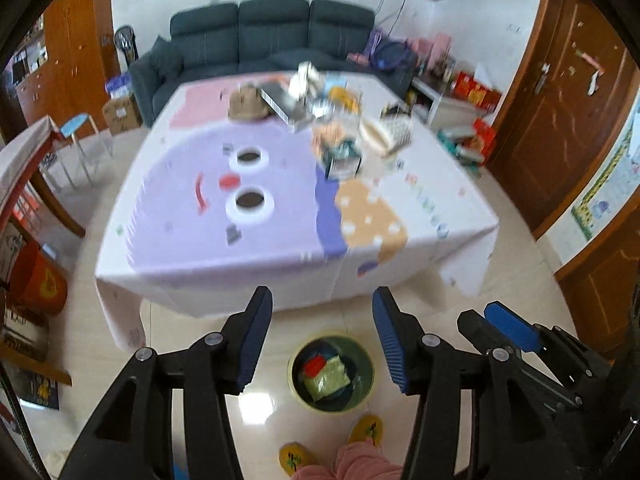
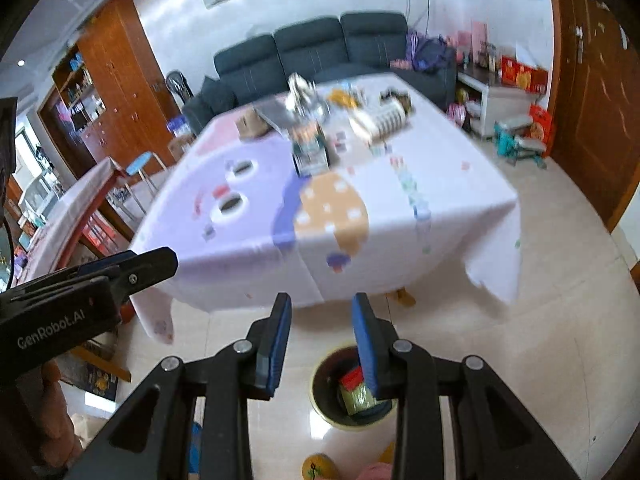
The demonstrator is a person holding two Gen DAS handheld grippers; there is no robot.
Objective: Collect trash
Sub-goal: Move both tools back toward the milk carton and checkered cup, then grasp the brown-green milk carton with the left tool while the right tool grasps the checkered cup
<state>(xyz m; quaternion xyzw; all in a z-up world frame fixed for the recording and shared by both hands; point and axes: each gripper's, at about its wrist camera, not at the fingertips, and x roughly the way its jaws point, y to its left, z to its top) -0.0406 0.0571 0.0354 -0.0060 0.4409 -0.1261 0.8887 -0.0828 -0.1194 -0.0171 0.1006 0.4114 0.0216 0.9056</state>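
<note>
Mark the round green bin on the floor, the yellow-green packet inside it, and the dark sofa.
Round green bin point(image 1: 362, 396), left wrist view, right rim.
Yellow-green packet point(image 1: 326, 378), left wrist view, middle.
Dark sofa point(image 2: 308, 46), right wrist view, middle backrest.

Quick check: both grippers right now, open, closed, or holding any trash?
Left gripper: open, nothing between its fingers.
Right gripper: open, nothing between its fingers; the bin on the floor shows through the gap.

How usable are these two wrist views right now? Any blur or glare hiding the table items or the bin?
Left wrist view: clutter at the table's far end is smeared, and glare streaks the floor beside the bin, whose contents stay readable. Right wrist view: the same smear over the tablecloth, and a fingertip partly covers the bin.
</note>
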